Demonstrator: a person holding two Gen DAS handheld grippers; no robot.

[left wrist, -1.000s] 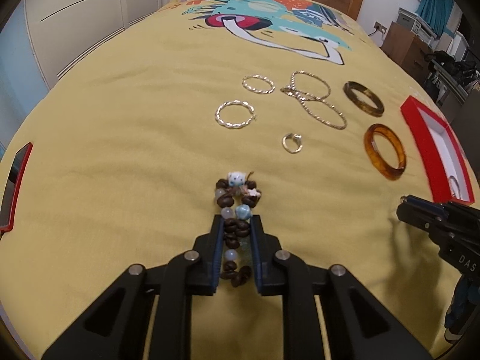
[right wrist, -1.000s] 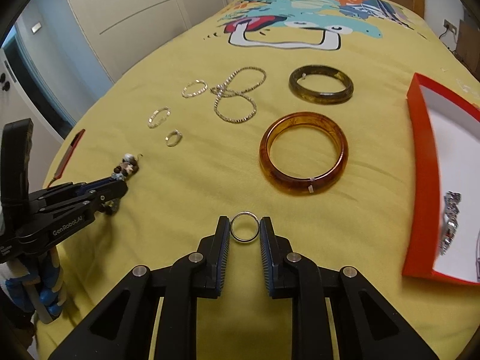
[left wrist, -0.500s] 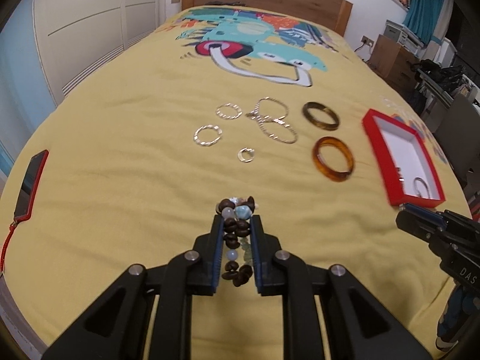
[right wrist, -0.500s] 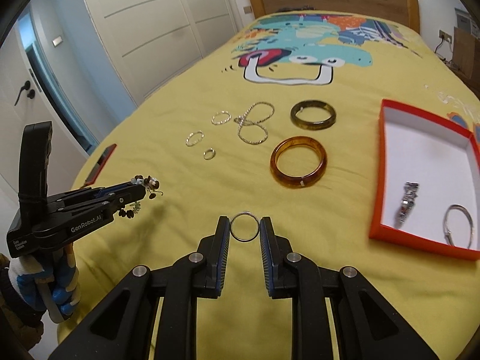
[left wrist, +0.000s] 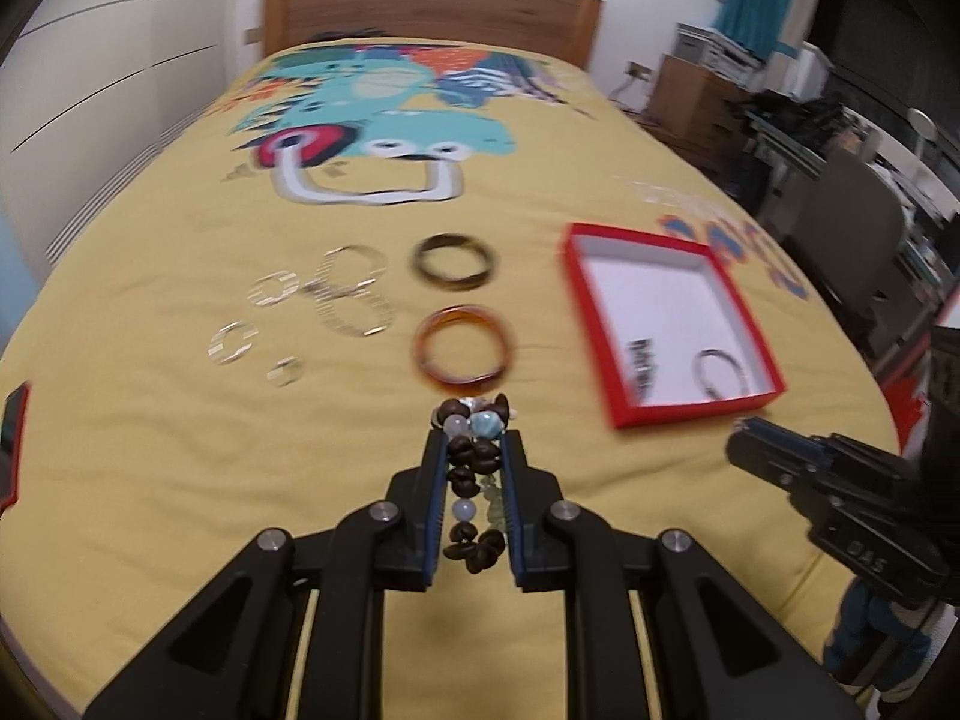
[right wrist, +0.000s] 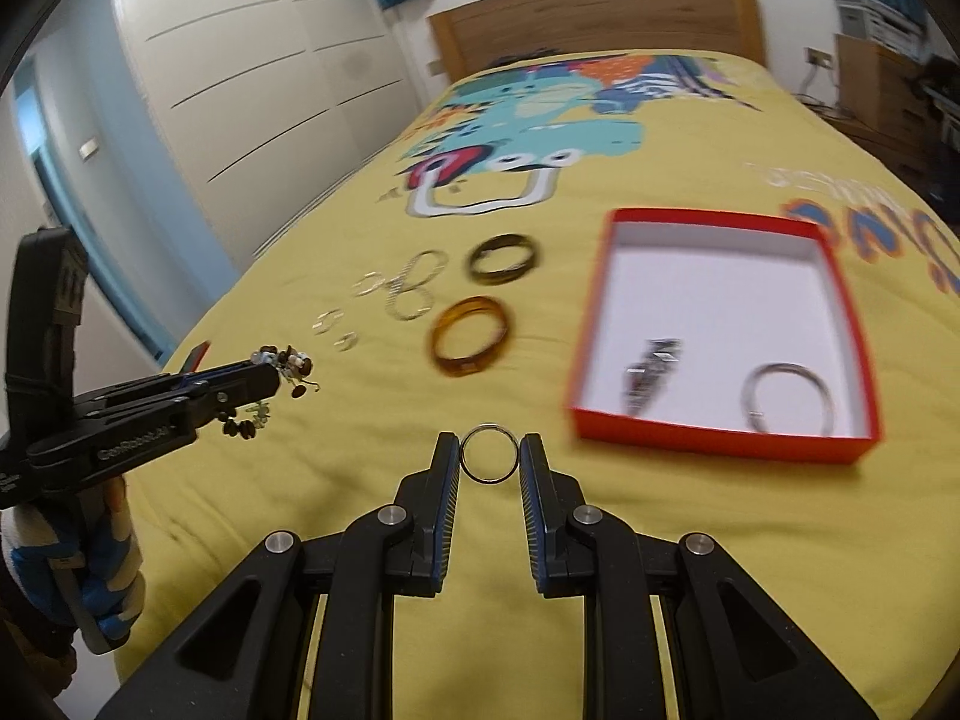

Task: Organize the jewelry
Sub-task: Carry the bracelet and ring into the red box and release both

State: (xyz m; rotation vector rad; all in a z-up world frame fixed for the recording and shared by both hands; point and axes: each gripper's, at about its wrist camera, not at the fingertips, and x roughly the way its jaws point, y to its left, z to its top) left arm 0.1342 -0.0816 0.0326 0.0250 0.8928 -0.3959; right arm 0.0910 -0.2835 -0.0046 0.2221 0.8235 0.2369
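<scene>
My left gripper (left wrist: 474, 441) is clamped on a beaded bracelet (left wrist: 471, 480) of dark brown beads with pale and light-blue ones; the strand runs lengthwise between the two pads, its ends hanging past the fingertips and behind them. In the right wrist view that gripper (right wrist: 273, 375) is off to my left, clear of the bedspread (right wrist: 360, 480), with beads dangling beneath it.

My right gripper (right wrist: 489, 456) pinches a thin silver ring (right wrist: 489, 461) upright between its fingertips, jaws narrow, one pad on each side of the hoop.

Ahead and to the right of both grippers lies a red box (right wrist: 600, 324) with a white interior. It contains a silver bangle (right wrist: 789, 397) and a dark metallic piece (right wrist: 651, 369), too blurred to identify further.

Directly ahead of my left gripper lies an amber bangle (left wrist: 463, 353); beyond it, a dark tortoiseshell bangle (left wrist: 455, 262). Ahead and to the left of these lie several silver hoops (left wrist: 354, 291), motion-blurred, the smaller ones nearest. A red-cased phone (left wrist: 13, 420) lies at the far left edge of the bedspread.
</scene>
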